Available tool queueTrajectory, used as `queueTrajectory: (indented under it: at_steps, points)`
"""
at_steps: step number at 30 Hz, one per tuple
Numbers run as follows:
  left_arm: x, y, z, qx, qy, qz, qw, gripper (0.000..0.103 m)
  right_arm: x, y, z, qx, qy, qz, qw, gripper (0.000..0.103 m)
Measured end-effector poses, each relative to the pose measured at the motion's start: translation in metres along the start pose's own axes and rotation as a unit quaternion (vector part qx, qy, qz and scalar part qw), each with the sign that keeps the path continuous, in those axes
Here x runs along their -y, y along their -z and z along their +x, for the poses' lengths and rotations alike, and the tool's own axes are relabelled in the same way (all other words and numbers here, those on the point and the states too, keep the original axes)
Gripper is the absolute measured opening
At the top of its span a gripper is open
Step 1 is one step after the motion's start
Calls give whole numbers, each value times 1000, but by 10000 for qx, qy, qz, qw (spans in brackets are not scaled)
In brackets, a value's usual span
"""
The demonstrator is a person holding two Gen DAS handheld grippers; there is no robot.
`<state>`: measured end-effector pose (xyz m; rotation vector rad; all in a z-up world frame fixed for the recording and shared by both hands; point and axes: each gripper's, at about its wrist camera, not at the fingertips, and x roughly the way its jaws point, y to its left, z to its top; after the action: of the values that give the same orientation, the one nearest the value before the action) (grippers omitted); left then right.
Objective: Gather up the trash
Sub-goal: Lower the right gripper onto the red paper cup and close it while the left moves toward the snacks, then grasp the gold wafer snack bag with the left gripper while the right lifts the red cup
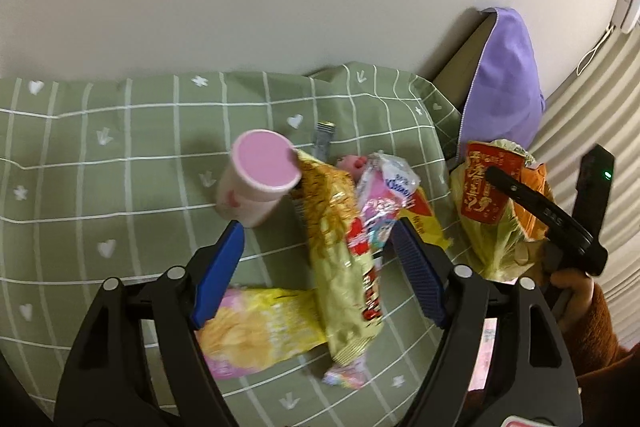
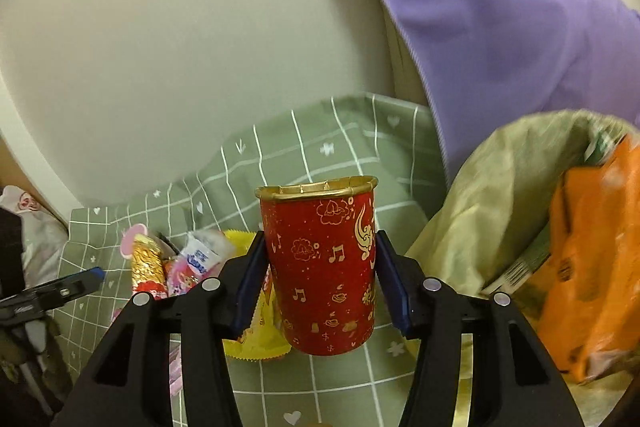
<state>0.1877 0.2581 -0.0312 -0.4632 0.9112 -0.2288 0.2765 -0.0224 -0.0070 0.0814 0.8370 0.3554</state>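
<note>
On the green checked bed cover [image 1: 120, 131], wrappers lie beneath the released left hand-held gripper [image 1: 316, 259]; the right hand-held gripper [image 2: 320, 263] clasps a red cup [image 2: 320, 267].

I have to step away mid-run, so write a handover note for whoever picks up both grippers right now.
Right gripper: shut on the red paper cup, held upright beside the open yellow-green trash bag.
Left gripper: open, hovering over the snack wrappers.
Done: an orange wrapper is already in the bag.
Left: drop the red cup in, then collect the pink cup, standing on the green bedspread, and the wrappers piled beside it.
</note>
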Motion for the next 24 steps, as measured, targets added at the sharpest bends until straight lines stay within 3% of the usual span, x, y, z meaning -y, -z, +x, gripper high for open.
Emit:
queueTrajectory:
  at_steps: [6,8,12,24]
  points:
    - [11,-10,31,-368,-30,43,9993,57,-1,-7,-21,196,78,-250,9995,50]
    - [13,-11,39,-499,-17,30,9987,50,1,-8,-25,254,125,-293,9992,50]
    - [22,-12,41,-472,-64,170,9987,24,4,-10,-29,306,159,-326,9989,50]
    - [62,-42,2,210,115,791,9966,21,11,-30,-53,664,148,-369,9970,50]
